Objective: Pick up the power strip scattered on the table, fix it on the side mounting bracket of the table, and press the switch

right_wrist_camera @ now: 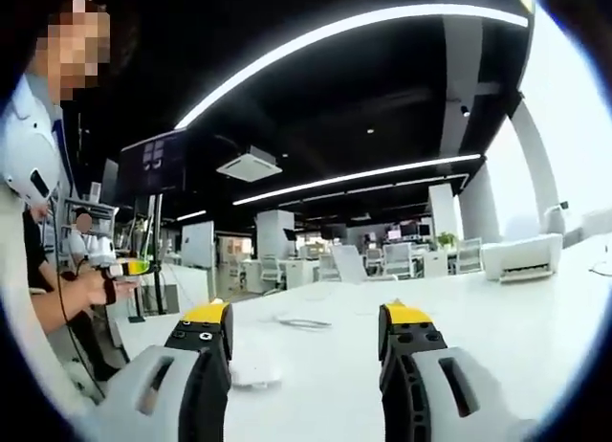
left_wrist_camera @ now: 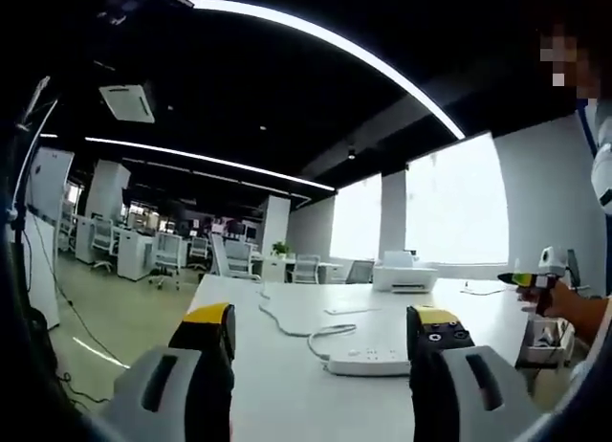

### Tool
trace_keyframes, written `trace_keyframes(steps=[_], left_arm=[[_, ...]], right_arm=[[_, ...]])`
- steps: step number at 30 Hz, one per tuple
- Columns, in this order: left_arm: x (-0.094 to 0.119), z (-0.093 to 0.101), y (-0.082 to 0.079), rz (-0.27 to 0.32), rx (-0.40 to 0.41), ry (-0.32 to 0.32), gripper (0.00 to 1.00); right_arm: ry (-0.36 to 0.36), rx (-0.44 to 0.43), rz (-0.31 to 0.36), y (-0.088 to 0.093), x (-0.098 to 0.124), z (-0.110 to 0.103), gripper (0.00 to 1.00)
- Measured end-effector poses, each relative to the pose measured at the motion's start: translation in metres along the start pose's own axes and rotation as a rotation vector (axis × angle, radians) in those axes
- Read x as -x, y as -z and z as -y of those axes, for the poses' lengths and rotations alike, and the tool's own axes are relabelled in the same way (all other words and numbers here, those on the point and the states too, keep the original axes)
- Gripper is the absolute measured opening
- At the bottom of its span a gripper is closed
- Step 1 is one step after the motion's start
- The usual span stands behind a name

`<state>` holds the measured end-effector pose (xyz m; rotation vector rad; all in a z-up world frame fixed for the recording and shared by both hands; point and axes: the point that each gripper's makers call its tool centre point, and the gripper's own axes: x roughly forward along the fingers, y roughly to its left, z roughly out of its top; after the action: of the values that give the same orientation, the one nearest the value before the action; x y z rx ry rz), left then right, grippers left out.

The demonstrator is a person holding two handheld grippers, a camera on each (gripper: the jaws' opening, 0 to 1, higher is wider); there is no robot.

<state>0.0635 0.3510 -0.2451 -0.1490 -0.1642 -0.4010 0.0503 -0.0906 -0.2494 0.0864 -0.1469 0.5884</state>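
In the left gripper view the left gripper [left_wrist_camera: 320,342] holds its jaws wide apart, empty. Just beyond, toward 1 o'clock, the white power strip [left_wrist_camera: 368,361] lies flat on the white counter [left_wrist_camera: 287,394], its cable [left_wrist_camera: 292,322] snaking off toward 11 o'clock. The right gripper [right_wrist_camera: 304,337] likewise gapes empty over bare counter.

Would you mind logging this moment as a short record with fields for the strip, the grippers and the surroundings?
power strip: white, lying flat on the table, cable trailing away
table: white
left gripper: open, empty, short of the strip
right gripper: open, empty, above the table
printer: white, far end of table
person: beside the table, holding a handheld device
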Motion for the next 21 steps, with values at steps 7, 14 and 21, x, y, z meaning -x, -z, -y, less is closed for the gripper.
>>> trace_keyframes(steps=[7,14,21], left_arm=[[0.002,0.003,0.009,-0.047,-0.004,0.026,0.79],[0.003,0.004,0.020,-0.086,0.008,0.044,0.80],[0.002,0.008,0.026,-0.122,0.025,0.078,0.80]], right_arm=[[-0.029,0.003,-0.027,0.006,-0.006,-0.005,0.58],[-0.082,0.021,-0.077,0.014,-0.013,-0.015,0.62],[-0.109,0.034,-0.122,0.023,-0.015,-0.020,0.63]])
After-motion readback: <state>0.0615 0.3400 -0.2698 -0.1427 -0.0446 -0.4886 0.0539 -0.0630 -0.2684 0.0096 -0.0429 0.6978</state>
